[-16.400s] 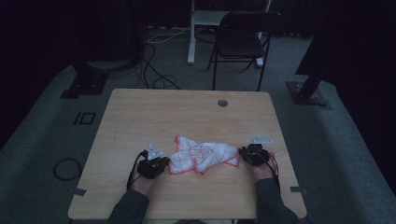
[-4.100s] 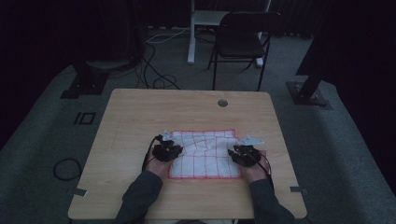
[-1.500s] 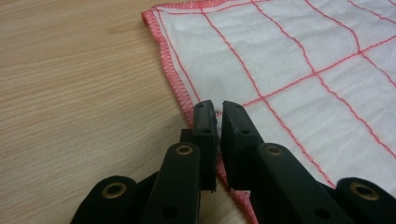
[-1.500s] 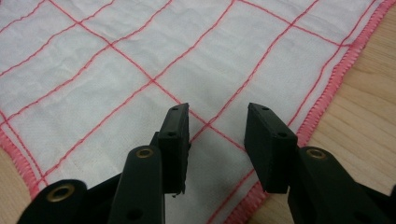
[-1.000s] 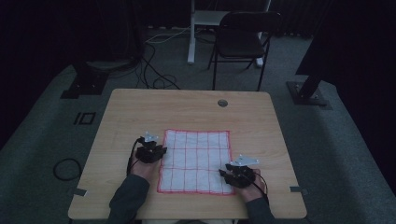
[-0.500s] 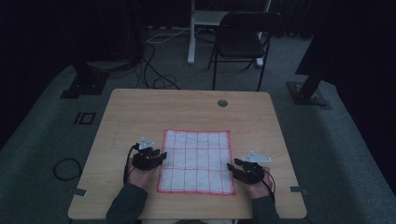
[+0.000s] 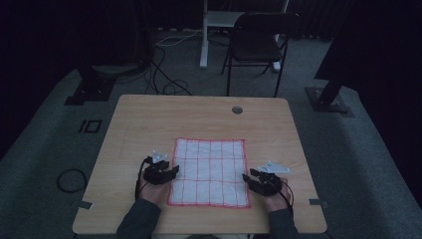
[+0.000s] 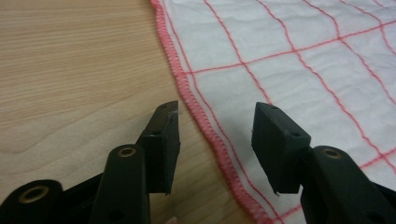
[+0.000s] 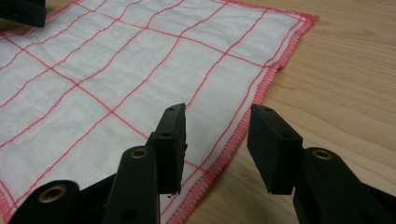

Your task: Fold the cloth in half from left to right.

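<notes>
A white cloth point(image 7: 209, 172) with a red grid and a red stitched border lies spread flat on the table. My left gripper point(image 7: 174, 171) rests at its left edge, and its jaws have just been opening. In the left gripper view the left gripper point(image 8: 215, 112) stands open, with the cloth point(image 8: 303, 60) and its hem lying flat on the table beneath the gap, untouched by the pads. My right gripper point(image 7: 246, 178) sits at the cloth's right edge. In the right gripper view the right gripper point(image 9: 217, 112) is open over the cloth point(image 9: 116, 70) and its hem.
The wooden table point(image 7: 149, 119) has a round cable hole point(image 7: 237, 109) near its far edge. Behind the table stand a black chair point(image 7: 259, 45) and a white post. Cables and dark stand bases lie on the grey floor to the left and right.
The left gripper has slid slightly toward me along the cloth's left edge and its jaws stand wider. The right gripper has shifted a little right, off the cloth's near corner. The cloth stays flat.
</notes>
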A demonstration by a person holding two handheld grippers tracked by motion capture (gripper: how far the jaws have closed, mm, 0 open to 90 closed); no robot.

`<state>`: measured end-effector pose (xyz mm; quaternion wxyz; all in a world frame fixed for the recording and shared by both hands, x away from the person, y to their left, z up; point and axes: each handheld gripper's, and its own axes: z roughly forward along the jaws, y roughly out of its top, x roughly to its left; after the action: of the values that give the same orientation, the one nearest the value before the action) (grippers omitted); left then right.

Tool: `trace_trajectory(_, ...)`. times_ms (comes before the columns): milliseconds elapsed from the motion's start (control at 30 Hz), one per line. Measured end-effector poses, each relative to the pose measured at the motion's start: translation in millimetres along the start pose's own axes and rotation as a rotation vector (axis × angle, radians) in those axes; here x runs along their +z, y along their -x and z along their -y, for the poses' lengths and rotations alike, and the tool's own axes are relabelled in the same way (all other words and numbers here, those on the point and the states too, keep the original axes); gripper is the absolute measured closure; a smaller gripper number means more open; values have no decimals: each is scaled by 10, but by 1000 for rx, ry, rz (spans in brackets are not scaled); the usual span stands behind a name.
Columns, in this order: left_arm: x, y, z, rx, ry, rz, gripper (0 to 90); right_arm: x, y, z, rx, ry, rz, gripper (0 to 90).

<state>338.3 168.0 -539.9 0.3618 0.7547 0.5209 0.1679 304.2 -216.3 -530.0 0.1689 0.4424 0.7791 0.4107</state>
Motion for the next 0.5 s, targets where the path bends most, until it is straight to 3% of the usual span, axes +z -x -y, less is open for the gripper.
trace_trajectory(100, 7, 16, 10, 10, 8, -18, 495, 3, -9, -3, -2, 0, 0, 573)
trace_trajectory(267, 38, 99, 12, 62, 8, -83, 490, 4, -5, -5, -1, 2, 0, 572)
trace_trajectory(400, 43, 144, 7, 58, 0, -109, 497, -4, 3, -4, 0, 6, 0, 572)
trace_trajectory(500, 36, 178, 6, 58, -5, -107, 560, 2, -1, -4, 2, 4, -3, 572)
